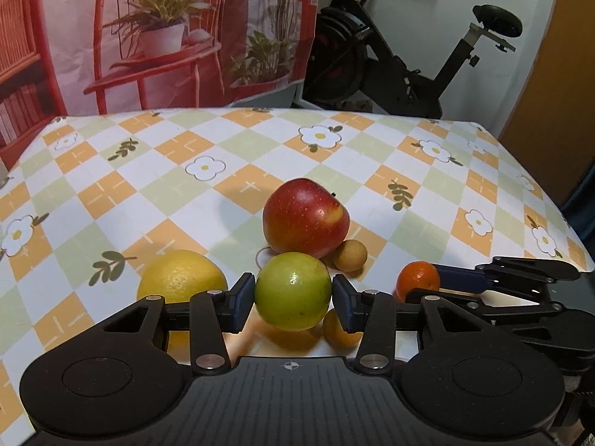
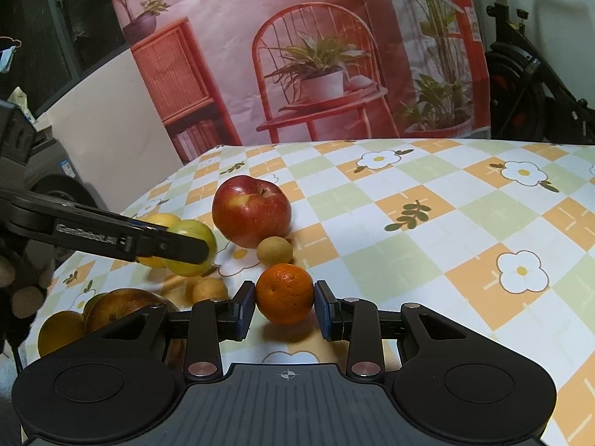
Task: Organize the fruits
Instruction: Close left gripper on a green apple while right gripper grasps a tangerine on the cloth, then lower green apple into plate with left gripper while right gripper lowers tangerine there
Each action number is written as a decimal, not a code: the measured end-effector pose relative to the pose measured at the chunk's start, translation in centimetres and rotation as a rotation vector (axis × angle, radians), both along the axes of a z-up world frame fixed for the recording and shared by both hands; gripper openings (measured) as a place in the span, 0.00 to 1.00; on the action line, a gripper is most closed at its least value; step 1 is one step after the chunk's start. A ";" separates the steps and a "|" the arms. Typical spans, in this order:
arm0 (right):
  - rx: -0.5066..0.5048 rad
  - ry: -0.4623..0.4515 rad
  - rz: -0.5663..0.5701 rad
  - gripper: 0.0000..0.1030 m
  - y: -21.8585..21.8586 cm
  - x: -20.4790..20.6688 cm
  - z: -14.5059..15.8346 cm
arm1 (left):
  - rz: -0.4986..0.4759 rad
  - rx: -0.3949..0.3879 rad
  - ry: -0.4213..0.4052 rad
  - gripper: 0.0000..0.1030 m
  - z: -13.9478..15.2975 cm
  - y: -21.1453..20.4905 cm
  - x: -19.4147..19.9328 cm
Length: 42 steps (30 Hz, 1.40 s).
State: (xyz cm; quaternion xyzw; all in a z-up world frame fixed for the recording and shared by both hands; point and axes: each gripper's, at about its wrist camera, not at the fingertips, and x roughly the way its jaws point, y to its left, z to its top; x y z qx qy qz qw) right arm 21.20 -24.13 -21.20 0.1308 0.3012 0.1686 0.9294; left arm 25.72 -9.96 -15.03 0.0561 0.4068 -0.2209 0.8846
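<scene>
In the left wrist view my left gripper (image 1: 293,303) is shut on a green apple (image 1: 293,291), both blue pads pressing its sides, with a shadow on the cloth below it. The right wrist view shows that apple (image 2: 197,231) partly behind one left finger (image 2: 178,247). My right gripper (image 2: 285,306) is shut on a small orange tangerine (image 2: 284,293); the tangerine (image 1: 416,278) also shows at the right of the left wrist view. A red apple (image 1: 305,217) rests just behind, a lemon (image 1: 182,277) to the left, and a small brown round fruit (image 1: 349,255) beside the apple.
Checked flower tablecloth (image 1: 427,193) covers the table. A second small brown fruit (image 2: 210,290) lies close to my right gripper. A brownish apple (image 2: 122,306) and a yellow fruit (image 2: 61,329) sit near the table's left edge. An exercise bike (image 1: 390,55) stands behind the table.
</scene>
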 end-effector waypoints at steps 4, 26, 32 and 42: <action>0.008 0.001 -0.003 0.30 0.0 -0.1 0.0 | -0.012 -0.015 -0.029 0.46 1.3 0.4 -1.4; 0.027 -0.043 0.072 0.30 1.8 -7.7 4.0 | -0.074 -0.095 -0.033 0.46 2.9 4.3 -12.5; 0.032 -0.038 0.079 0.30 2.5 -9.8 4.1 | -0.131 -0.061 0.020 0.46 1.5 4.3 -15.4; 0.015 -0.037 0.146 0.30 4.4 -10.2 4.7 | -0.153 -0.028 0.085 0.47 -0.5 4.5 -16.6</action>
